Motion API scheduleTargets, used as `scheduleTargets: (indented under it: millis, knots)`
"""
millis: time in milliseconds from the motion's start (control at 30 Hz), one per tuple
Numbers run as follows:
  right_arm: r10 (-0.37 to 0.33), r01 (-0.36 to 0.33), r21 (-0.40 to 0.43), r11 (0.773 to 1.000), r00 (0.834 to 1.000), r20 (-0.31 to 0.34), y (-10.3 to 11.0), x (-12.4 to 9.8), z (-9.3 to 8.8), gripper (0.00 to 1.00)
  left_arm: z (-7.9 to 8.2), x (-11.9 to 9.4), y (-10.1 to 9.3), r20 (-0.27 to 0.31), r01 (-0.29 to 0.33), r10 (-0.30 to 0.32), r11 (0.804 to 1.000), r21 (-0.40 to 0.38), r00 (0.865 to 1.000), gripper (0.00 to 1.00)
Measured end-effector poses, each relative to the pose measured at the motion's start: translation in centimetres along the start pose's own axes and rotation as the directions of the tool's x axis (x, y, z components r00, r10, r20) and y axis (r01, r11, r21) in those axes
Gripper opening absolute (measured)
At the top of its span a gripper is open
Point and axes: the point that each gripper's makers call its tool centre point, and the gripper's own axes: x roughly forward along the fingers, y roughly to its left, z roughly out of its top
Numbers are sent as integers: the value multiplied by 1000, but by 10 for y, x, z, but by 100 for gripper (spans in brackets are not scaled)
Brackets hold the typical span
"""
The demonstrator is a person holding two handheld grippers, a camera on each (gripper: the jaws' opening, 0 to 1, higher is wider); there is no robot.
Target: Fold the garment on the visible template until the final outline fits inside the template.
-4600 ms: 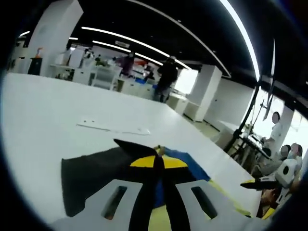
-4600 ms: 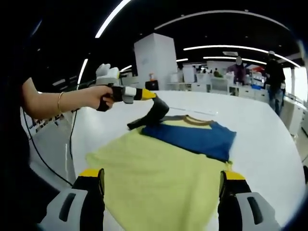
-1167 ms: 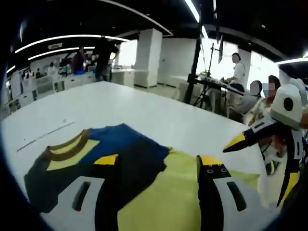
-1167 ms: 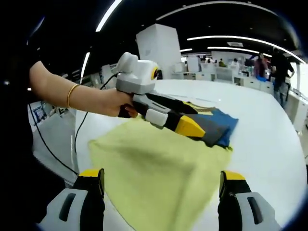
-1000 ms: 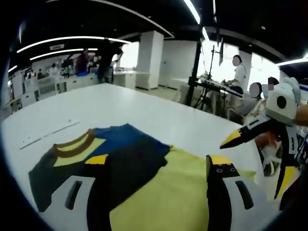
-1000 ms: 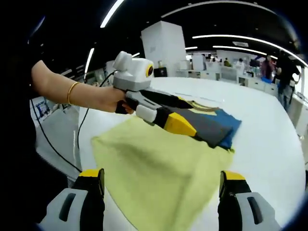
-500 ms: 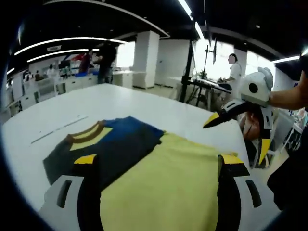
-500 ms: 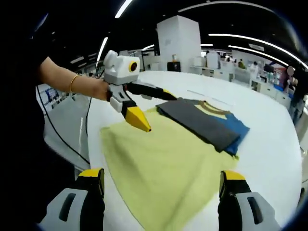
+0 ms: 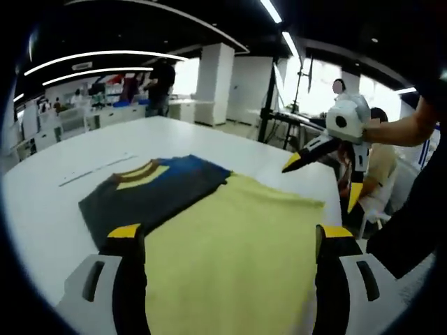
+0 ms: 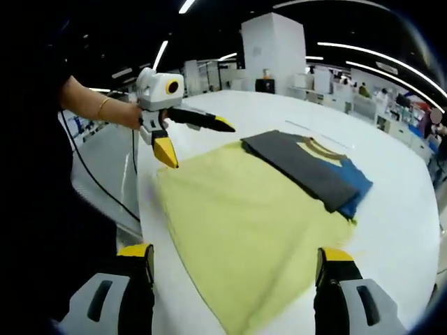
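A shirt lies flat on the white table. Its yellow body is nearest; a dark grey sleeve is folded across the blue upper part, beside the brown collar. My left gripper stands open over the yellow body with nothing between its jaws. In the right gripper view the same shirt shows with its grey sleeve on top. My right gripper is open above the hem. The left gripper hangs open, just off the shirt's far-left corner. The right gripper hovers open past the shirt's far edge.
A thin pale strip lies on the table beyond the collar. The table's edge runs close along the shirt's left side, with a cable hanging there. A stand and people stand past the table.
The left gripper, shut on the dark sleeve 4.6 s ago, laid it across the shirt's upper part, let go and drew back open. The right gripper stayed open.
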Motion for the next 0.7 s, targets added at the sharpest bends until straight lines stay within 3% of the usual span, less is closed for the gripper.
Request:
scheduleTargets:
  millis: [367,567,700]
  knots:
    - [-3,2,-9,1000,999,-46,8,-3,-16,87,-37,-35,-8,-73,-23,23,1000,9,997,93]
    - [-17,16,-13,1000,997,-79,9,-4,-28,82,-54,-48,-13,-105,-38,37,999,-8,994,82]
    - [-24,23,-15,1000,994,-108,9,-4,-38,77,-67,-57,-15,-152,-46,51,998,37,987,75]
